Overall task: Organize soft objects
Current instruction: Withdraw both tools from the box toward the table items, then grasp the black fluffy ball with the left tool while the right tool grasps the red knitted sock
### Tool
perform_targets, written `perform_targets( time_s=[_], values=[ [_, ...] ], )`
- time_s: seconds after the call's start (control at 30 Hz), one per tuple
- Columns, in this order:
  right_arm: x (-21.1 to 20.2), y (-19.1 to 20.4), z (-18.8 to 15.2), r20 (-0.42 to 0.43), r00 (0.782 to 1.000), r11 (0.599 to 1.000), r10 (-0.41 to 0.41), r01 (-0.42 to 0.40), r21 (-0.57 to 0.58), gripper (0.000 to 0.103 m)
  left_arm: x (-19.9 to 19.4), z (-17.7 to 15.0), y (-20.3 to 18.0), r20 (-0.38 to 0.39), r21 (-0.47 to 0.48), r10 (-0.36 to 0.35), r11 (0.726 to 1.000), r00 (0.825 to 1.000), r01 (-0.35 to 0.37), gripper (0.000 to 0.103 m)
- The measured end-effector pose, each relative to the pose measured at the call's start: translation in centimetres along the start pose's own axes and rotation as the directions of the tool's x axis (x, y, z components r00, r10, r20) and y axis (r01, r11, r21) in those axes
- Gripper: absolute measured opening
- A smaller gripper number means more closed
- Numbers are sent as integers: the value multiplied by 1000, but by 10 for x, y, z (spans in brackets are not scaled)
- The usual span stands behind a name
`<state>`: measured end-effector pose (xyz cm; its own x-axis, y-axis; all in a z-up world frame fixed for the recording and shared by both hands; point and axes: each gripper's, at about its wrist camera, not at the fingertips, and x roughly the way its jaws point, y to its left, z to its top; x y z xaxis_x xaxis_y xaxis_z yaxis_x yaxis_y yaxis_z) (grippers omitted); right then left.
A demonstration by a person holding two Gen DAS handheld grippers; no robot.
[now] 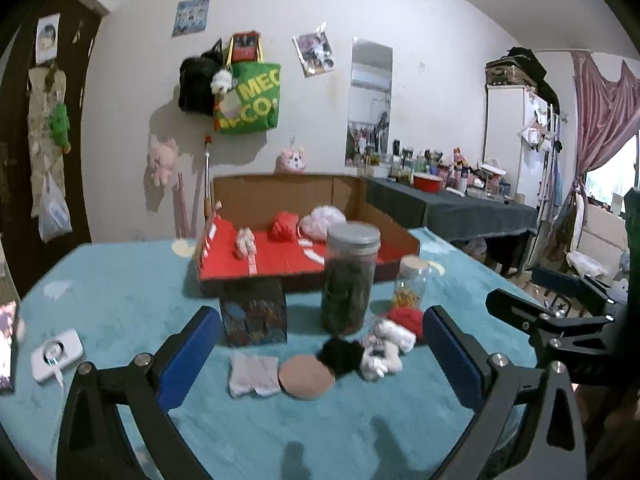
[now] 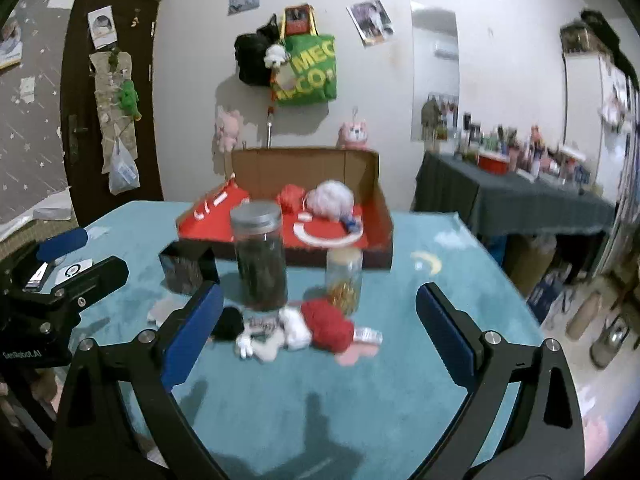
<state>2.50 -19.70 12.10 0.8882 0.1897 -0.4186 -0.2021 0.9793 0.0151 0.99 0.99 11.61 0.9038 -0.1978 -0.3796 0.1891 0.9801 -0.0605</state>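
Soft items lie on the teal table: a grey folded cloth (image 1: 253, 374), a round tan pad (image 1: 306, 377), a black pompom (image 1: 340, 354) (image 2: 227, 322), a white plush toy (image 1: 384, 350) (image 2: 276, 330) and a red yarn ball (image 1: 406, 318) (image 2: 328, 324). A cardboard box with a red floor (image 1: 280, 258) (image 2: 256, 226) holds a red ball (image 1: 283, 226) (image 2: 291, 197), a white puff (image 1: 323, 219) (image 2: 331, 200) and a small toy (image 1: 245, 242). My left gripper (image 1: 320, 344) is open and empty, hovering in front of the pile. My right gripper (image 2: 320, 316) is open and empty, framing the plush and red ball.
A tall dark jar (image 1: 349, 276) (image 2: 260, 254), a small jar of yellow bits (image 1: 410, 284) (image 2: 344, 280) and a patterned black box (image 1: 254, 316) (image 2: 186, 268) stand behind the pile. A white device (image 1: 58, 354) lies left. A cluttered side table (image 1: 448, 200) stands to the right.
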Motion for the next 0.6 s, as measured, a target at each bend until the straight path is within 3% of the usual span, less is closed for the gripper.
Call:
perform_targets(
  time_s=[0.23,0.6],
  values=[
    [21,-8,-29,-72,997,999,-24,26,29,99,15,-28,2,-70,-14,22,1000,997,-23,103],
    [45,-11,-57,-152,988,998,-24,32,47,99,38,-45,5,-151,-39,15,999,988,-21,103]
  ],
)
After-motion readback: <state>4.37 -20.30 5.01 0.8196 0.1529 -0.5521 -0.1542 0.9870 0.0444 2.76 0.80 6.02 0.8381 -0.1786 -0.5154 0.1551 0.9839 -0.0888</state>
